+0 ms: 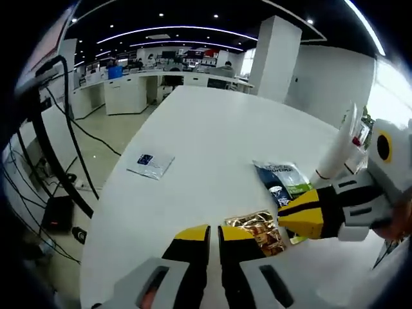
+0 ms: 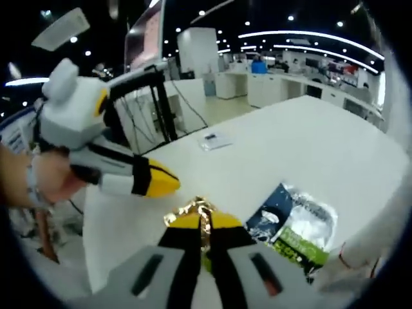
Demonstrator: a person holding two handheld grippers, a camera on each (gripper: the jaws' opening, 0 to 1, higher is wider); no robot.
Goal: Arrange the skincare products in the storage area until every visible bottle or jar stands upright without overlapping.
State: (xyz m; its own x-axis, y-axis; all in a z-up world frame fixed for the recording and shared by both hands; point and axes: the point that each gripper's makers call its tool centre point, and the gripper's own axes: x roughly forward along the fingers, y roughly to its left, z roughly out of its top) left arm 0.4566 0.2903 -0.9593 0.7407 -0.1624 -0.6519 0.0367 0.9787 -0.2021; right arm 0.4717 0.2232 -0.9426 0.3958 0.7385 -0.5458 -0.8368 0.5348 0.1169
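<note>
Your left gripper [image 1: 214, 233] sits at bottom centre of the left gripper view, jaws together on nothing, over the white tabletop [image 1: 212, 141]. Your right gripper [image 2: 201, 226], bottom centre of its own view, has its jaws clamped on the gold pouch [image 2: 196, 211]. A blue-green packet [image 2: 293, 225] lies lower right, a small sachet [image 1: 150, 163] centre left.

**Open tabletop ahead, clutter close in**

The white table [image 1: 212, 135] lies bare across its far half, giving free passage there. Nearer, a gold packet [image 1: 261, 232], a blue-green sachet [image 1: 283, 180] and a small flat card [image 1: 151, 164] lie in the way. What seems a white tube [image 1: 338, 151] stands at the right edge.
</note>
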